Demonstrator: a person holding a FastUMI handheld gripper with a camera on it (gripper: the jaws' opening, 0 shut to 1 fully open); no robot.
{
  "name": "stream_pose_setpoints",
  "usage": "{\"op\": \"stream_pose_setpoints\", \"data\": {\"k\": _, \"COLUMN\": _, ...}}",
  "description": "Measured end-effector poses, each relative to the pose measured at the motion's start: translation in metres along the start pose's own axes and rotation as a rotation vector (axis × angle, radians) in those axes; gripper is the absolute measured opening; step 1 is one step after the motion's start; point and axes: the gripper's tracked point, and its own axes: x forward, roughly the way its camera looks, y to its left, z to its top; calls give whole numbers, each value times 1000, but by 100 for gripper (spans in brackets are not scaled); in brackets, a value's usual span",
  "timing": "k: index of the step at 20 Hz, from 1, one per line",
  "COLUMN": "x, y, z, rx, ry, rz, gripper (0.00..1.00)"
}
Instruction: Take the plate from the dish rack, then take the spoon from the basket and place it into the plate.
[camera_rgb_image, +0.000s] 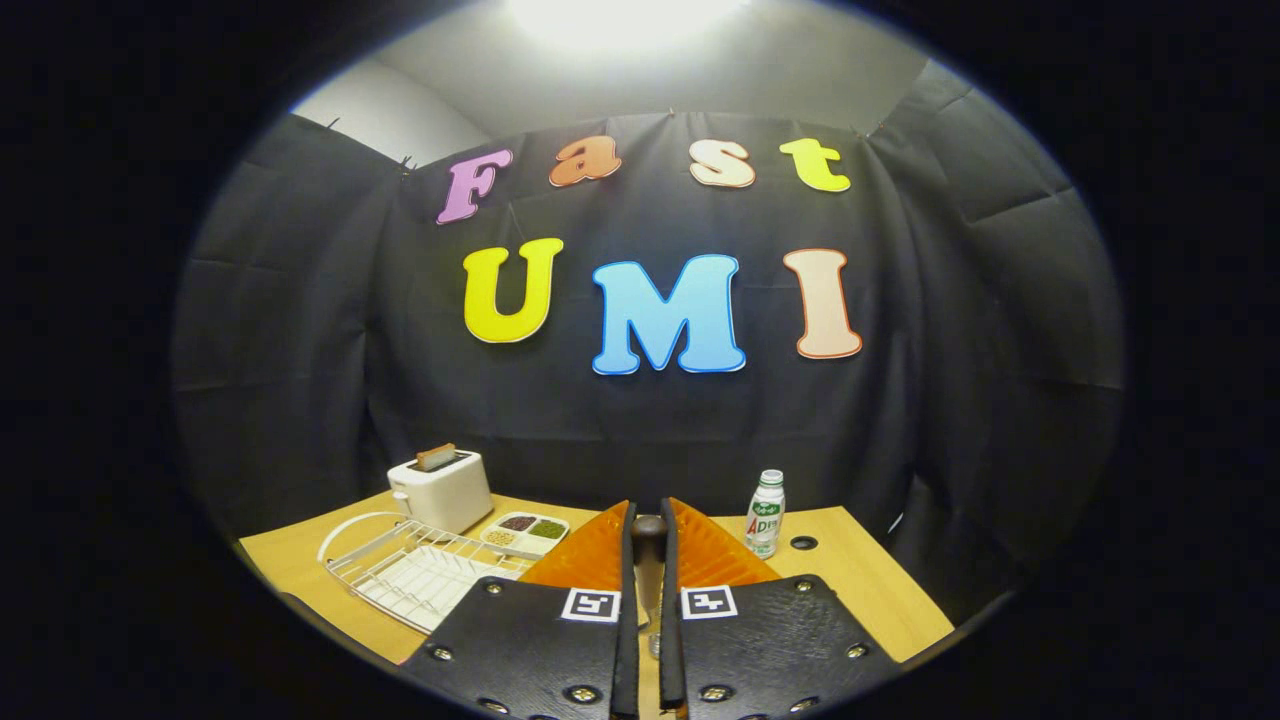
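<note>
My gripper is shut on a spoon, which stands between the two fingers. Its dark rounded end pokes up at the fingertips and its pale shaft runs down the narrow gap. An orange plate lies on the wooden table directly under and beyond the fingers, showing on both sides of them. The white wire dish rack sits to the left of the plate with nothing standing in it.
A white toaster with a slice in its slot stands behind the rack. A small divided tray of beans lies between the toaster and the plate. A small drink bottle stands to the right, near a round hole in the table.
</note>
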Motion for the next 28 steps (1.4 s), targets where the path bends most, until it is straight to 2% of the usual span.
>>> {"op": "stream_pose_setpoints", "data": {"k": 8, "x": -37, "y": 47, "z": -36, "rx": 27, "ry": 77, "rz": 58, "gripper": 8}}
{"op": "stream_pose_setpoints", "data": {"k": 13, "x": -53, "y": 91, "z": -73, "rx": 84, "ry": 154, "rz": 148, "gripper": 8}}
{"op": "stream_pose_setpoints", "data": {"k": 20, "x": -54, "y": 137, "z": -125, "rx": 95, "ry": 246, "rz": 269, "gripper": 8}}
{"op": "stream_pose_setpoints", "data": {"k": 28, "x": -51, "y": 163, "z": -150, "rx": 66, "ry": 251, "rz": 337, "gripper": 8}}
